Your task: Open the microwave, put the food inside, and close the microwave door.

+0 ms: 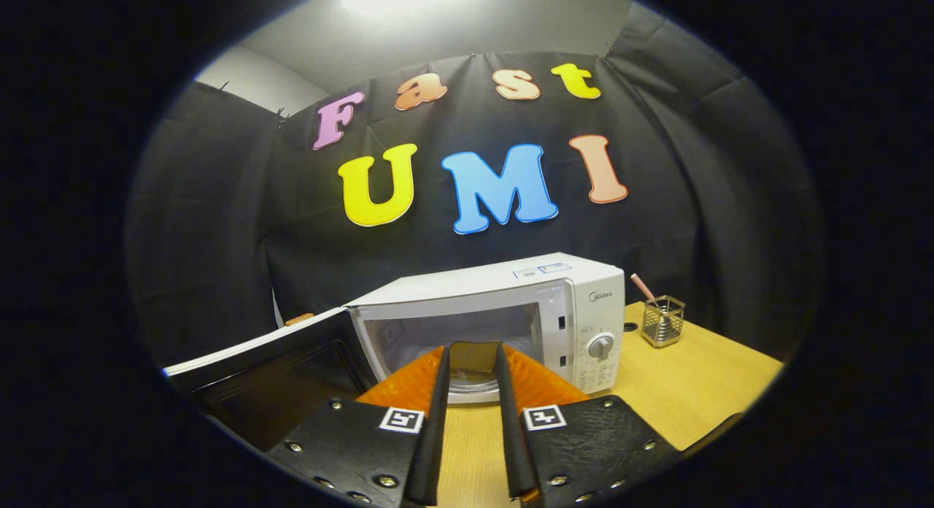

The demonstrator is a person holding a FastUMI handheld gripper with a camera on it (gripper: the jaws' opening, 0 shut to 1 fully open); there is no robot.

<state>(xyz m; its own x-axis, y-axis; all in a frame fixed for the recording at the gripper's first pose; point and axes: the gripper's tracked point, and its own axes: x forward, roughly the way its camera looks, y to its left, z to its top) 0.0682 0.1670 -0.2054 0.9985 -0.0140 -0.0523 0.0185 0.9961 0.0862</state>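
Note:
A white microwave [503, 285] stands on the wooden table [693, 384], with its door [270, 369] swung wide open to the left. My gripper [473, 356] points straight at the open cavity. A dark brownish piece of food [473, 366] spans the narrow gap between my fingertips, and both fingers press on its sides. It hangs at the cavity's mouth, just above the glass turntable [474, 395]. The rest of the cavity is pale and bare; its lower part is hidden behind my fingers.
The control panel with a round dial [601, 345] is on the microwave's right. A wire mesh holder [662, 322] with a pink stick in it stands to the right on the table. The open door takes up the room on the left.

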